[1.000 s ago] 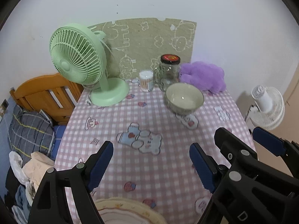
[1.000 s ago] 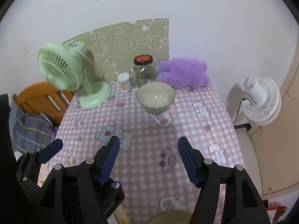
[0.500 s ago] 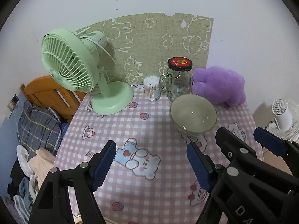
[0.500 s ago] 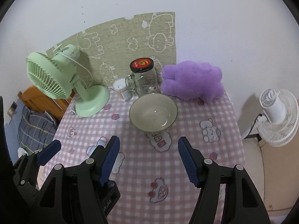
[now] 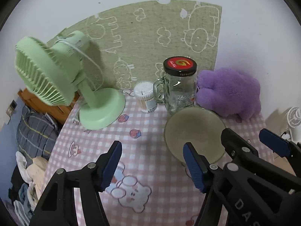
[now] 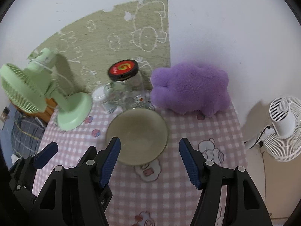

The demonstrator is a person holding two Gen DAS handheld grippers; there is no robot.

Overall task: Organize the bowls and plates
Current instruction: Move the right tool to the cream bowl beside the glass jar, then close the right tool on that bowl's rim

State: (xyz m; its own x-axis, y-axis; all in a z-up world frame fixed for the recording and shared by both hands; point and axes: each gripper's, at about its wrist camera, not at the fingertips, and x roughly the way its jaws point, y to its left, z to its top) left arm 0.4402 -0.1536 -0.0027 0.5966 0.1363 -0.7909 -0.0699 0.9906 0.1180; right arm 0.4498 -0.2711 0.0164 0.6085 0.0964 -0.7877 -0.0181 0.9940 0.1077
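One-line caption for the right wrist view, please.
Right tool, open and empty, hovers by a bowl on the checked tablecloth, jar behind.

Empty beige bowl upright, tbl centre

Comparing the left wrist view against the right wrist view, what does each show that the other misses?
Left wrist only: the cotton swab tub's swabs seen clearly, and piled clothes beside the table. Right wrist only: the whole white standing fan. Both: the empty bowl, lidded glass jar, green desk fan, purple plush, both grippers open.
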